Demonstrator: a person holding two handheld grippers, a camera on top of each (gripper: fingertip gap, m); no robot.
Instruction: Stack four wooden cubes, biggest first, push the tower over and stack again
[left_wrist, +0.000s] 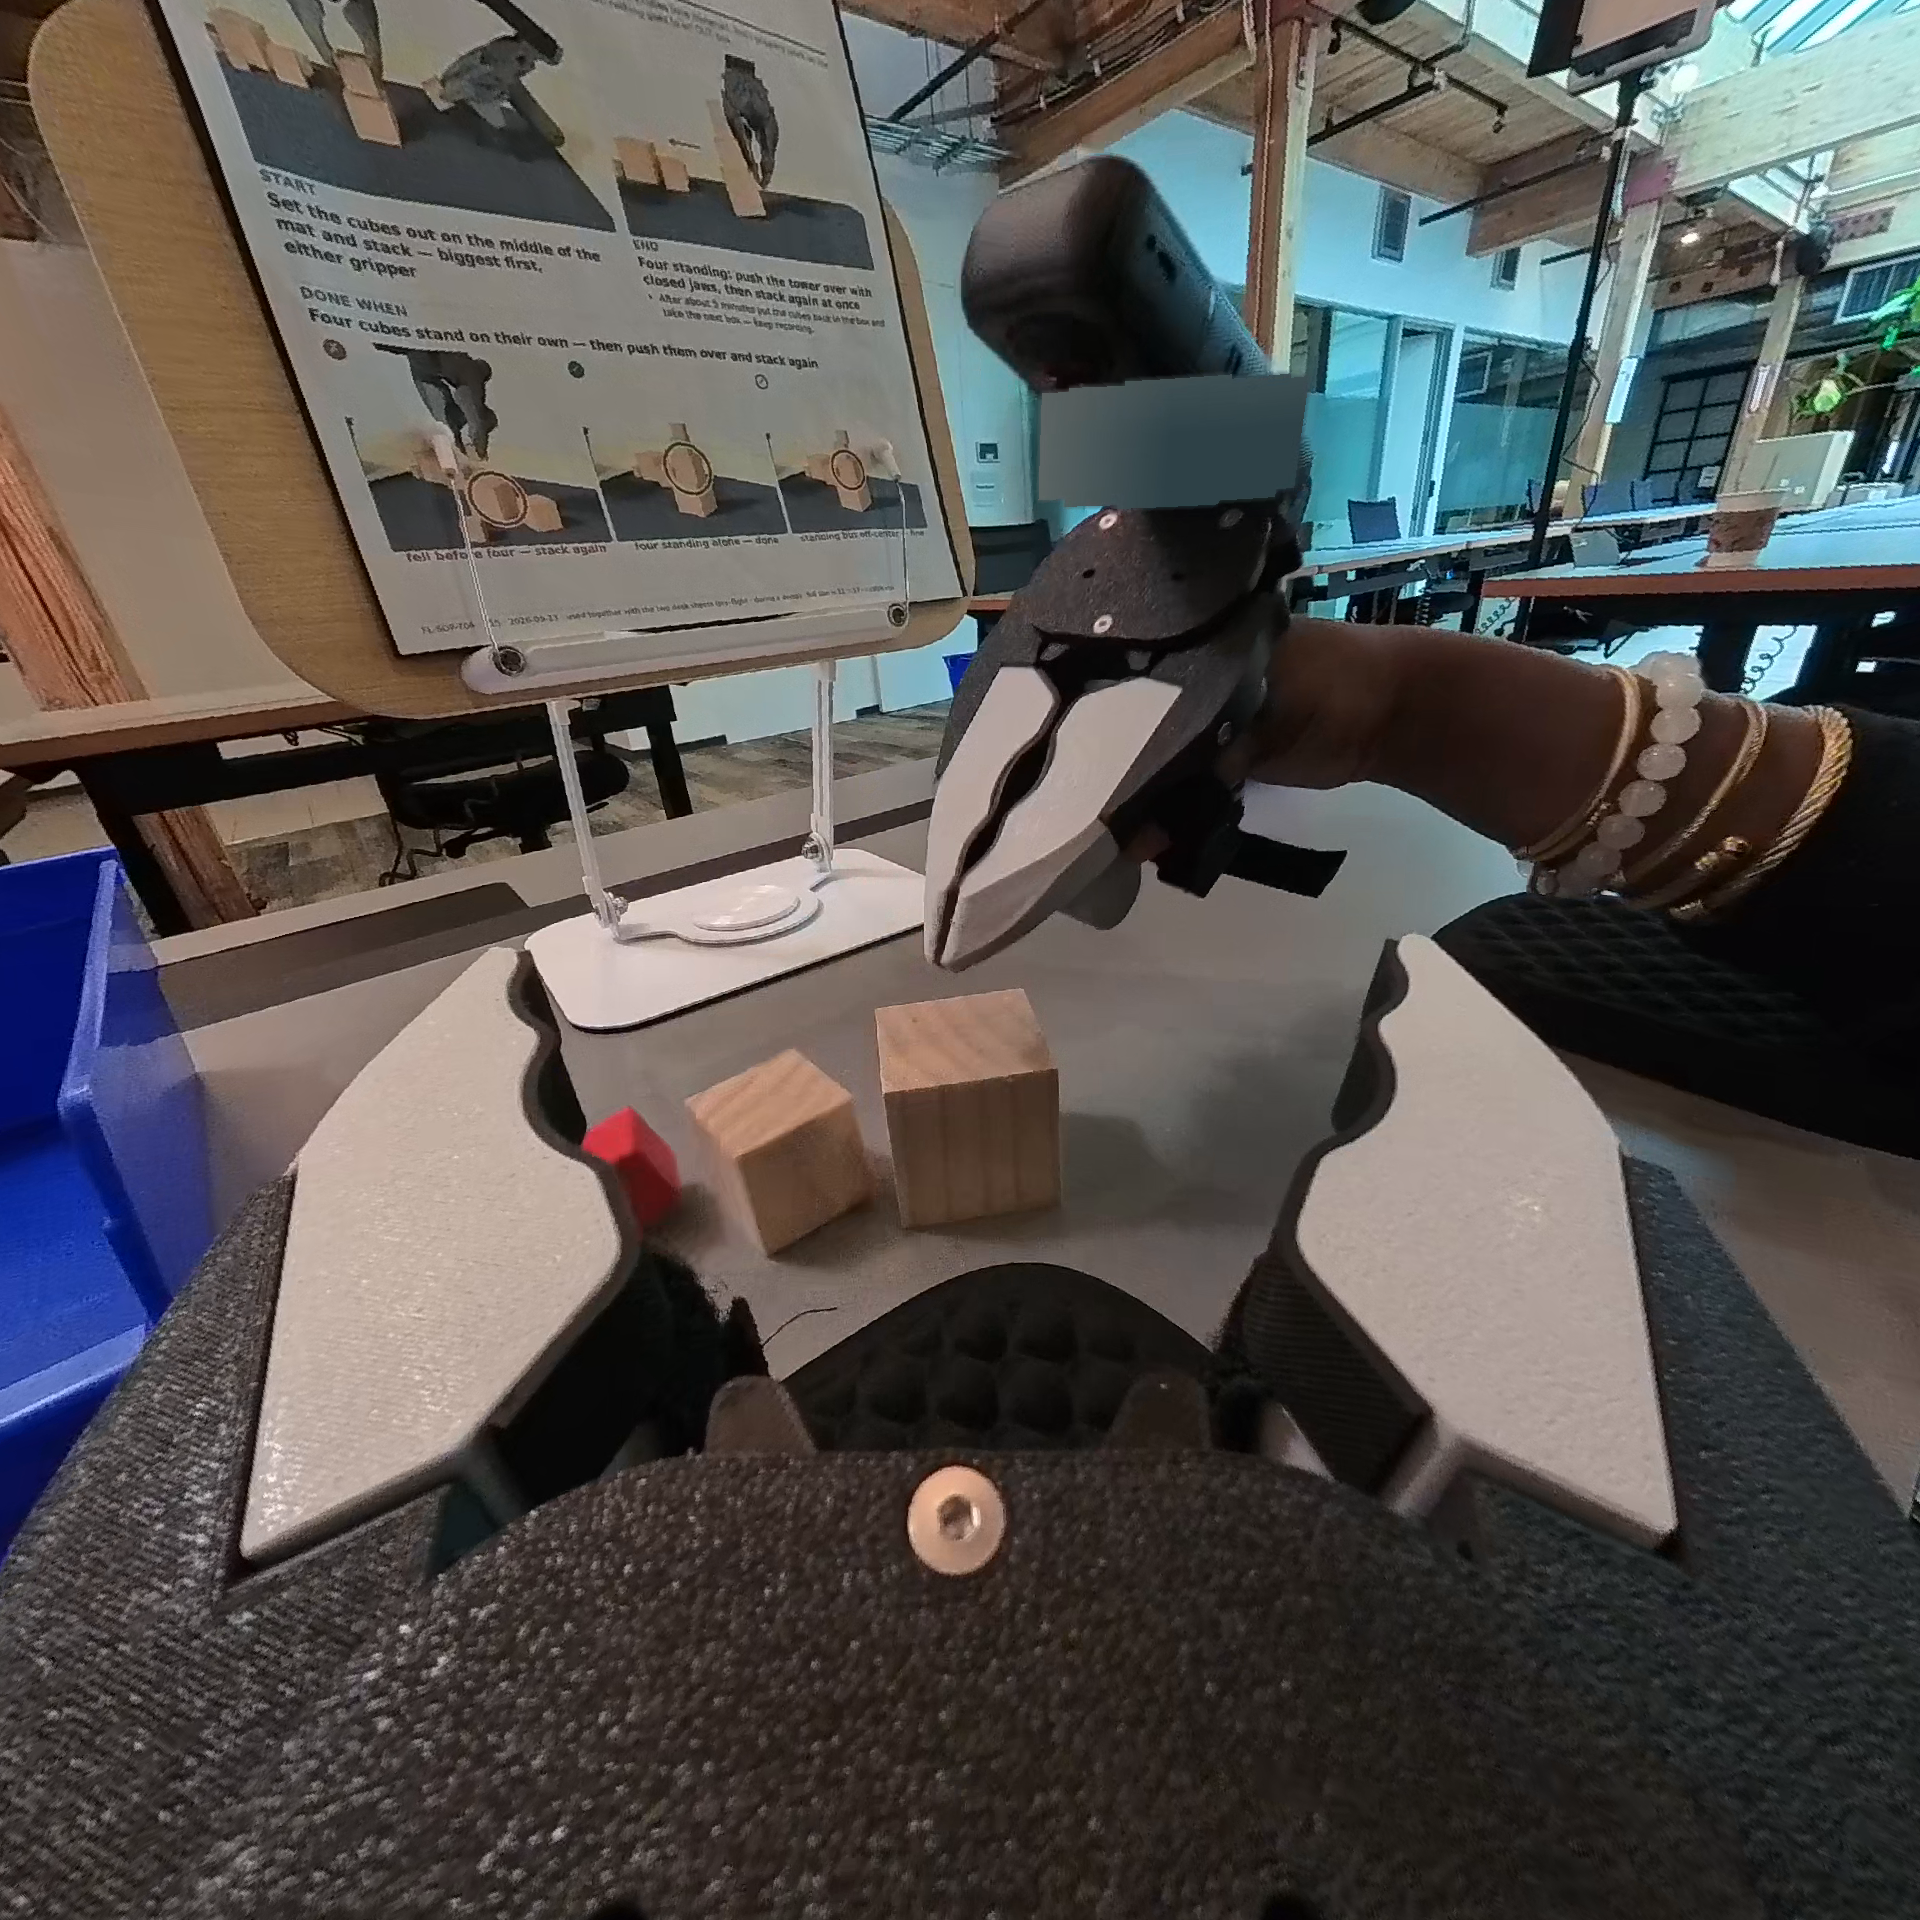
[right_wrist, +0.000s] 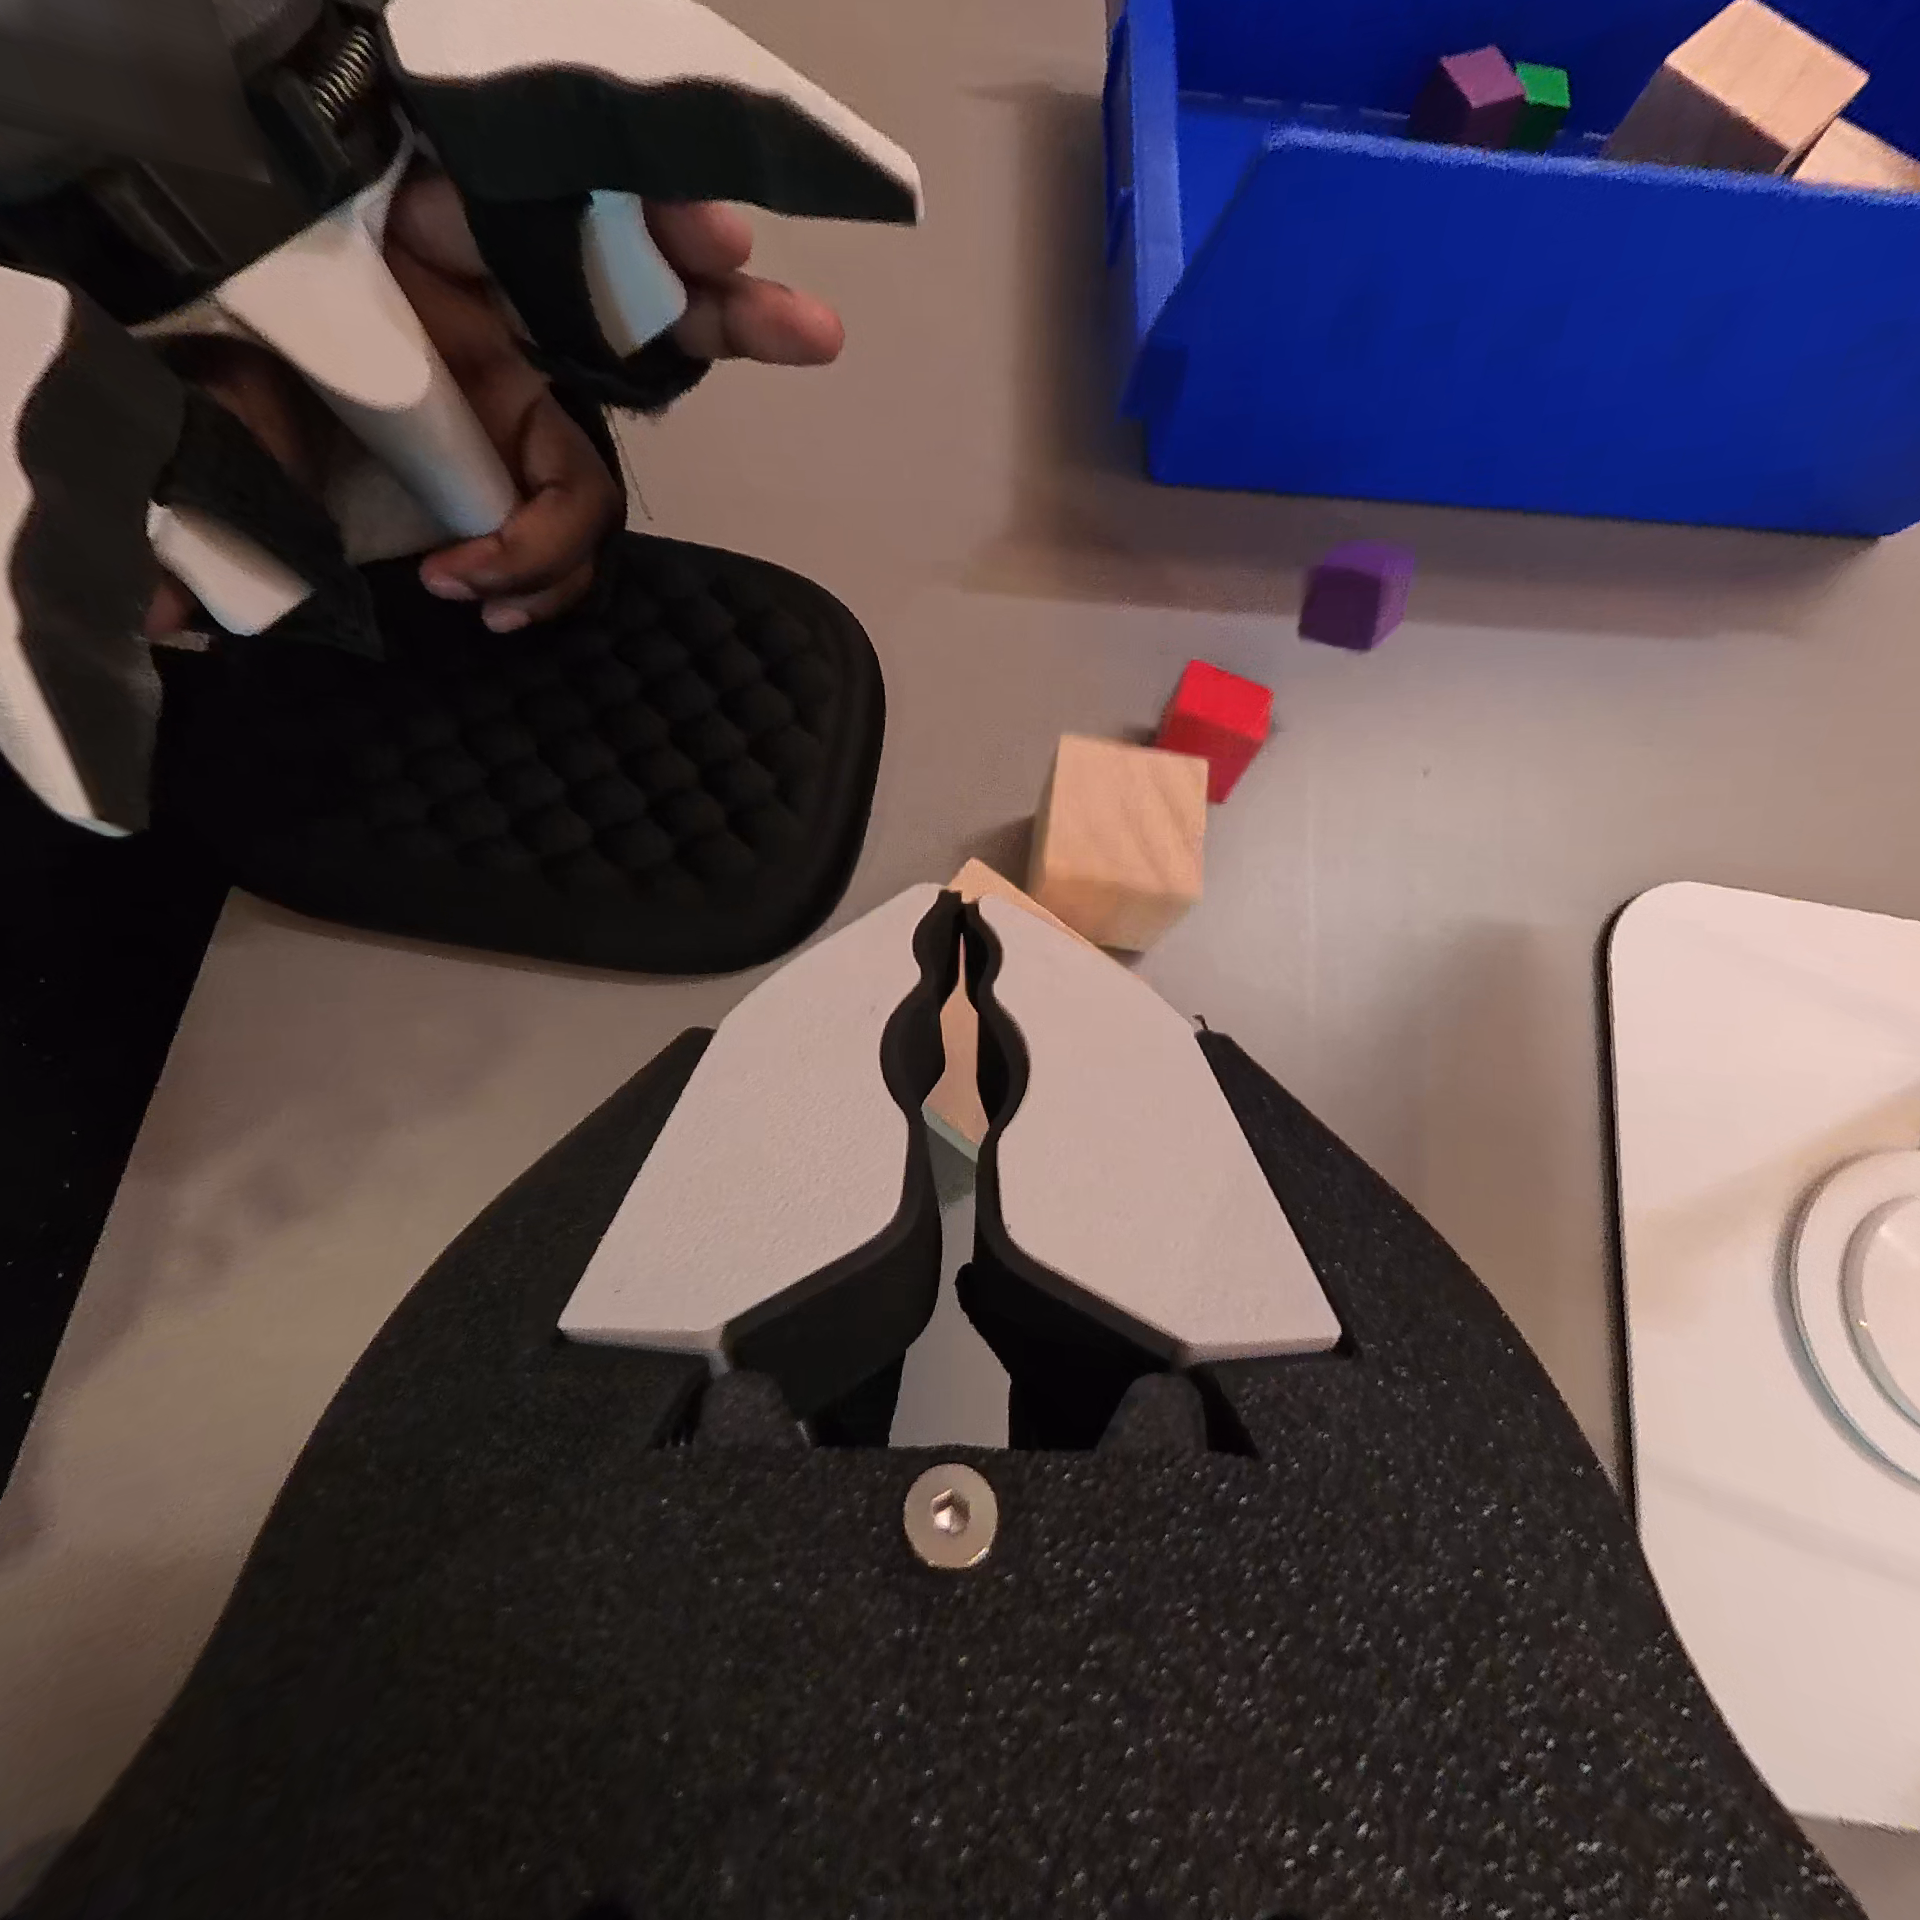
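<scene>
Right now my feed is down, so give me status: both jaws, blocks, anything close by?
Left gripper open, empty. Right gripper shut, empty, above large pale wooden cube. Smaller wooden cube, small red cube alongside. Blue plastic bin nearby.

In the right wrist view the shut right tongs (right_wrist: 961, 914) cover most of the large wooden cube (right_wrist: 971, 883) at frame centre. The blue bin (right_wrist: 1455, 343) runs off the upper right edge. The left tongs (right_wrist: 468, 343), upper left, are blurred and cropped.
</scene>
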